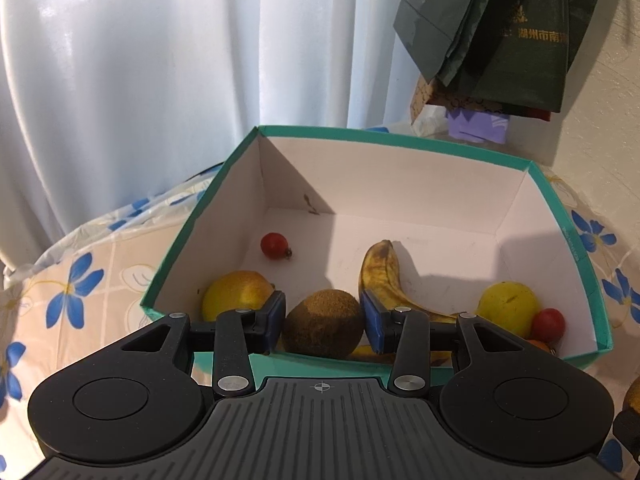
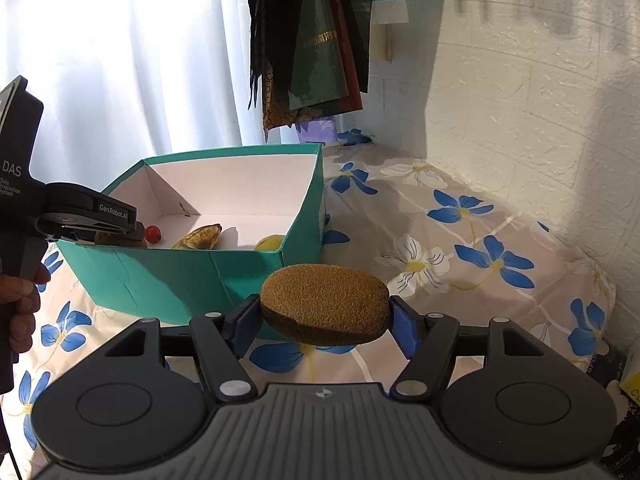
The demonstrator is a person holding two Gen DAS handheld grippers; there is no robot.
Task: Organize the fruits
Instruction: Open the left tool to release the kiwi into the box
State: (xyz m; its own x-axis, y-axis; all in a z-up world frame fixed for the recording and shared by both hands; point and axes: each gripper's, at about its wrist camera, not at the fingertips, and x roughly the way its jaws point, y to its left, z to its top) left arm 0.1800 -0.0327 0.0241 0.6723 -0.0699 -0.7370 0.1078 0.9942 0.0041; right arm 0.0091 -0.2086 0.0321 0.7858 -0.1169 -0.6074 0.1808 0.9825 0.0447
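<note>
My left gripper [image 1: 323, 322] is shut on a brown kiwi [image 1: 323, 323], held over the near rim of a teal box [image 1: 576, 248] with a white inside. In the box lie a spotted banana [image 1: 380, 272], a yellow fruit [image 1: 236, 294] at the left, another yellow fruit [image 1: 508, 307] at the right, and cherry tomatoes [image 1: 274, 245] [image 1: 548, 325]. My right gripper [image 2: 325, 322] is shut on a second kiwi [image 2: 325, 309], held above the flowered cloth in front of the box [image 2: 192, 280]. The left gripper [image 2: 100, 220] shows there at the box's left rim.
The box stands on a table under a cloth [image 2: 460, 240] with blue and white flowers. White curtains [image 1: 140, 60] hang behind, and dark green bags [image 1: 500, 32] hang at the upper right. A white brick-pattern wall [image 2: 520, 80] borders the right. A person's hand [image 2: 20, 300] holds the left tool.
</note>
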